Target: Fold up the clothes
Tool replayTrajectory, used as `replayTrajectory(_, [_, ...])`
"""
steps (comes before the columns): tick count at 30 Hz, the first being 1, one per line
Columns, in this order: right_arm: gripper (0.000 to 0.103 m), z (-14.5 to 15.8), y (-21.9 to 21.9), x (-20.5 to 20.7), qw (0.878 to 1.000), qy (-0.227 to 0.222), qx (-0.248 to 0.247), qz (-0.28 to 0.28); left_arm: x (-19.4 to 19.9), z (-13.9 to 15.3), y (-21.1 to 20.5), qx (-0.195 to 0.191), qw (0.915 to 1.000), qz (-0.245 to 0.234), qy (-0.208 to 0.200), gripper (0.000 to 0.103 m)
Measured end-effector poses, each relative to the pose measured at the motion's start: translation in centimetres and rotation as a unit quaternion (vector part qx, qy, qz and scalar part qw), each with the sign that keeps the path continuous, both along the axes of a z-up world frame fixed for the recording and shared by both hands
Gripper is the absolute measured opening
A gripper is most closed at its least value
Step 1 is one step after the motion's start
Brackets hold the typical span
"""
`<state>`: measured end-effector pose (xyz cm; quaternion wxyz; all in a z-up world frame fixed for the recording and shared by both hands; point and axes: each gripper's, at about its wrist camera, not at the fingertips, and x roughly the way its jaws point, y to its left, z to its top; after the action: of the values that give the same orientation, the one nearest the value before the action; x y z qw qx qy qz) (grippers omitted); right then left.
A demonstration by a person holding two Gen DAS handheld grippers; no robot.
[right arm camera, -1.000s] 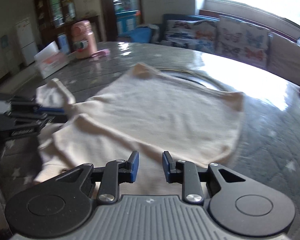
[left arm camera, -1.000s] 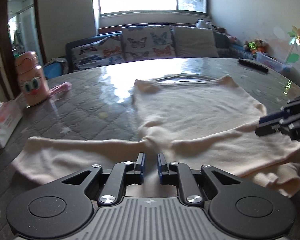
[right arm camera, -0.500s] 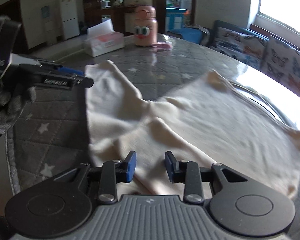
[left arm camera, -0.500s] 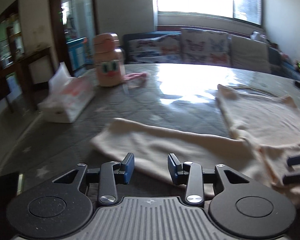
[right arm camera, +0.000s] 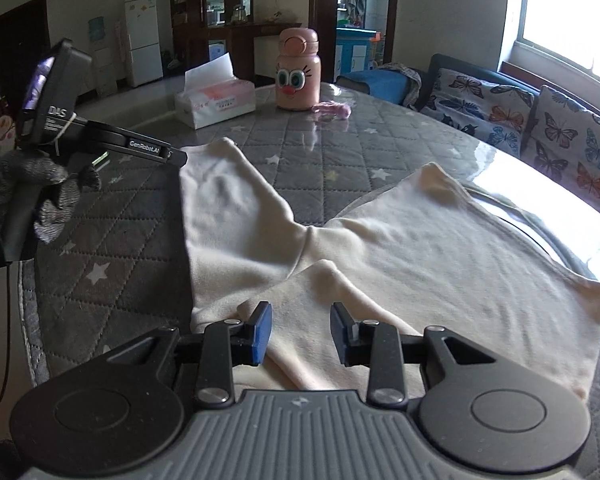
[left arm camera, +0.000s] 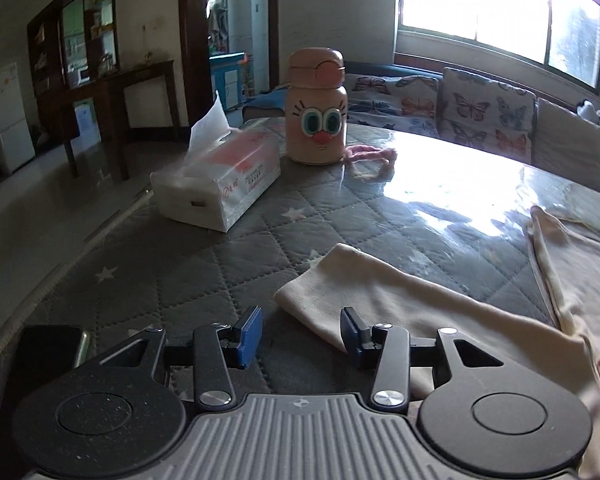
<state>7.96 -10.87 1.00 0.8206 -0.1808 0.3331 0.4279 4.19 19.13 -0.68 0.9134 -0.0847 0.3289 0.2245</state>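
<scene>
A cream long-sleeved shirt (right arm camera: 440,248) lies flat on the grey quilted table (right arm camera: 120,216). One sleeve is folded across the body; the other sleeve (left arm camera: 400,304) stretches out to the left. My left gripper (left arm camera: 300,332) is open and empty, low over the table at that sleeve's cuff end; it also shows in the right wrist view (right arm camera: 100,140), held by a gloved hand. My right gripper (right arm camera: 300,332) is open and empty just above the folded sleeve near the shirt's lower edge.
A white tissue box (left arm camera: 220,184), a pink cartoon-face bottle (left arm camera: 318,108) and a pink cord (left arm camera: 372,156) stand at the far side. A dark phone (left arm camera: 48,356) lies near the table's edge at left. A sofa with butterfly cushions (left arm camera: 480,116) is behind.
My left gripper swung left from the shirt's middle to the outstretched sleeve's cuff and opened wide. My right gripper turned left along the shirt's lower edge and opened a little wider.
</scene>
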Motion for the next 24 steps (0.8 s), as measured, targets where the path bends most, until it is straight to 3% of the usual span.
replayTrajectory(3, [0.032,0.3,-0.6,-0.1,1.0,-0.002,0.004,-0.006,0.5,-0.3,0.4,-0.011,0.9999,0.006,0.001,0.037])
replayTrajectory(5, [0.034,0.5,-1.1,-0.1,1.0,-0.002,0.007,-0.012,0.8,-0.5,0.5,-0.015,0.9998,0.009,0.002,0.02])
replayTrajectory(8, [0.036,0.6,-2.0,-0.2,1.0,-0.002,0.011,-0.023,0.9,-0.6,0.6,-0.017,0.9998,0.013,-0.002,0.006])
replayTrajectory(17, [0.036,0.9,-5.5,0.1,0.997,0.007,0.027,-0.07,0.0,4.3,-3.9,0.002,0.9959,-0.051,-0.075,0.003])
replayTrajectory(21, [0.036,1.2,-7.0,0.3,0.995,0.011,0.04,-0.089,-0.3,7.1,-8.0,0.007,0.9873,-0.116,-0.109,0.003])
replayTrajectory(24, [0.036,1.5,-8.6,0.4,0.993,0.01,0.051,-0.109,-0.6,8.6,-11.5,0.002,0.9761,-0.176,-0.127,0.003])
